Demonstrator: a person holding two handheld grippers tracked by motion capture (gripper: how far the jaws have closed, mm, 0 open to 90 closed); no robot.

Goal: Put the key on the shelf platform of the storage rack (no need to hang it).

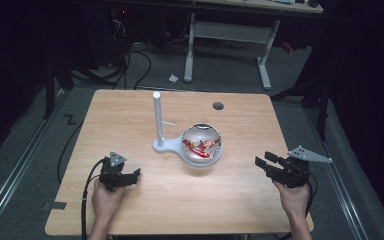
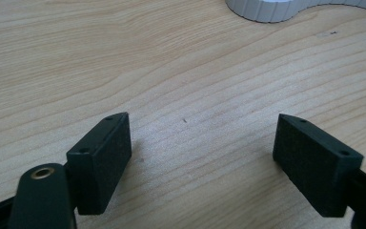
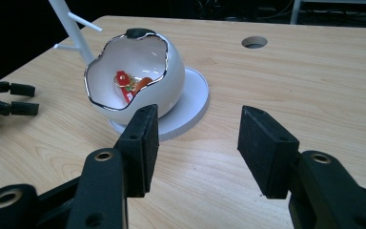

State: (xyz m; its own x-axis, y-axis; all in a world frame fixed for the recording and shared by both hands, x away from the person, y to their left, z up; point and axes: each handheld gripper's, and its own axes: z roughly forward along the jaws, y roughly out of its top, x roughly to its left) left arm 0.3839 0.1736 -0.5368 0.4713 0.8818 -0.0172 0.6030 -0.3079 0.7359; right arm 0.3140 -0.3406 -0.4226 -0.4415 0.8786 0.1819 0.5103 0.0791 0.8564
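Observation:
A white egg-shaped bowl [image 1: 202, 144] [image 3: 138, 76] with a jagged silver rim sits on a round white base [image 3: 190, 107] at the table's middle; small red and orange pieces [image 3: 129, 83] lie inside it. A white post [image 1: 158, 117] with thin pegs rises from the same stand to its left. My left gripper [image 1: 130, 176] [image 2: 202, 152] rests low at the front left, open, with bare wood between its pads. My right gripper [image 1: 261, 164] [image 3: 195, 138] hovers at the front right, open and empty, pointing toward the bowl.
The wooden table [image 1: 130, 115] has a round cable hole [image 1: 218, 105] near its far edge. A white desk frame [image 1: 230, 35] and cables stand on the floor beyond. The stand's white base edge [image 2: 271, 9] lies ahead of my left gripper.

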